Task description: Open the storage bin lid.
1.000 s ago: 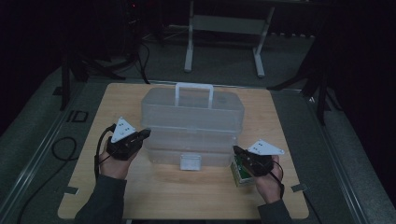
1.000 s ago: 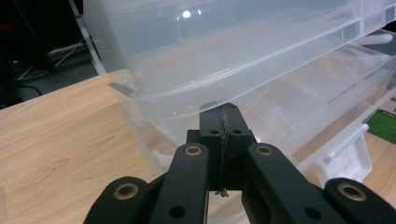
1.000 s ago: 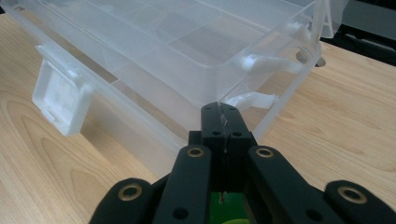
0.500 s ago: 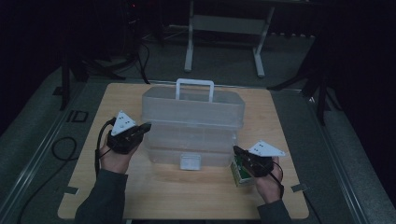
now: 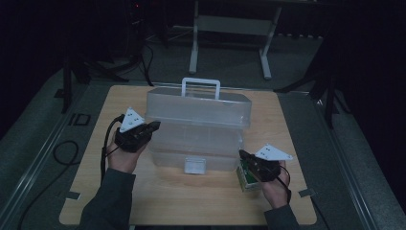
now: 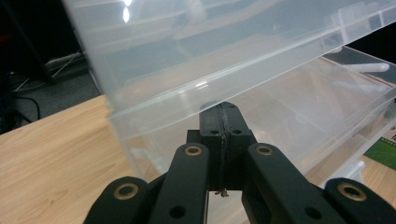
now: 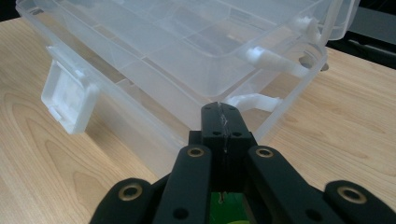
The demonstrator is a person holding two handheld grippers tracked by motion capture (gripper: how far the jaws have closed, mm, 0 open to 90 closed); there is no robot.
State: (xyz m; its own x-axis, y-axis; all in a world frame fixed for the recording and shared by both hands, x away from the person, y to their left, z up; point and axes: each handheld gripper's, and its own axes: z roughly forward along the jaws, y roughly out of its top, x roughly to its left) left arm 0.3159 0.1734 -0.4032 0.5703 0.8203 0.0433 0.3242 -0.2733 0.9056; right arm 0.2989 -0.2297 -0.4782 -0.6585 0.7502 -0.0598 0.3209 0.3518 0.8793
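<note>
Two grippers flank a clear plastic box (image 5: 198,125) at the middle of the wooden table (image 5: 158,201): the left gripper (image 5: 154,126), jaws pressed together, sits under the raised lid's edge, while the right gripper (image 5: 242,155), jaws also together, rests by the box's front corner over a green-and-white packet (image 5: 245,177)

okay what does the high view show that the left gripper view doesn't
High view alone: the white handle on the raised lid, the front latch, the right gripper over a green box, both hands, and the table's full outline. Left gripper view alone: the left gripper's jaws pressed together, tips just under the lid's rim. Both share the clear storage box, its lid lifted, and the wooden tabletop.
</note>
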